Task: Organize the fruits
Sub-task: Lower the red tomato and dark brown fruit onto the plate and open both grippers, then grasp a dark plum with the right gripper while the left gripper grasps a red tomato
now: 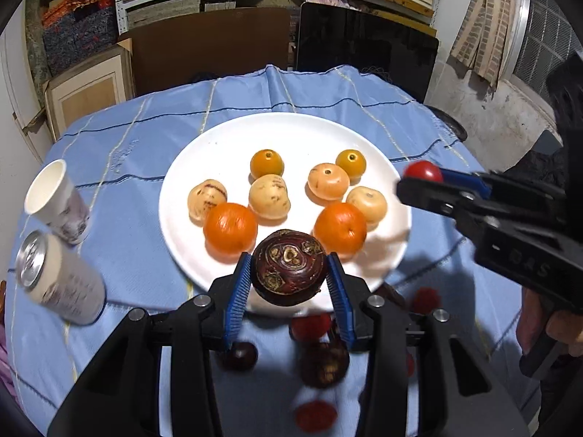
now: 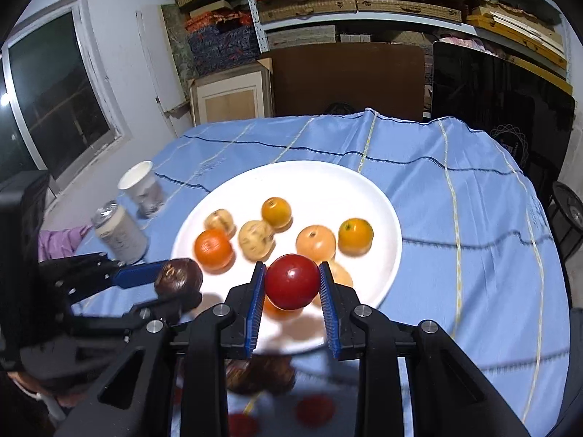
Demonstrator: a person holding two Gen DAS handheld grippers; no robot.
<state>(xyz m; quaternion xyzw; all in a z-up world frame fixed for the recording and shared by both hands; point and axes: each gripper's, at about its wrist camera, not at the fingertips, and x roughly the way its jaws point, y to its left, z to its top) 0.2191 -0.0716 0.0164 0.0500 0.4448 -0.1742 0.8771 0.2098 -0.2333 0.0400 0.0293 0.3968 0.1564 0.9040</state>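
Note:
My left gripper (image 1: pixel 289 273) is shut on a dark brown round fruit (image 1: pixel 288 267), held above the near rim of the white plate (image 1: pixel 218 138). My right gripper (image 2: pixel 291 284) is shut on a small red tomato (image 2: pixel 291 281), also over the plate's near edge. In the left wrist view the right gripper (image 1: pixel 419 178) comes in from the right with the tomato (image 1: pixel 423 172). The right wrist view shows the left gripper (image 2: pixel 175 284) with the brown fruit (image 2: pixel 178 276). On the plate lie several orange, yellow and pale fruits, such as an orange one (image 1: pixel 230 226).
Loose red fruits (image 1: pixel 315 415) and dark brown fruits (image 1: pixel 324 364) lie blurred on the blue cloth (image 1: pixel 127 182) below the grippers. A paper cup (image 1: pixel 56 200) and a drink can (image 1: pixel 60 280) stand at the left. Boxes and shelves rise behind the table.

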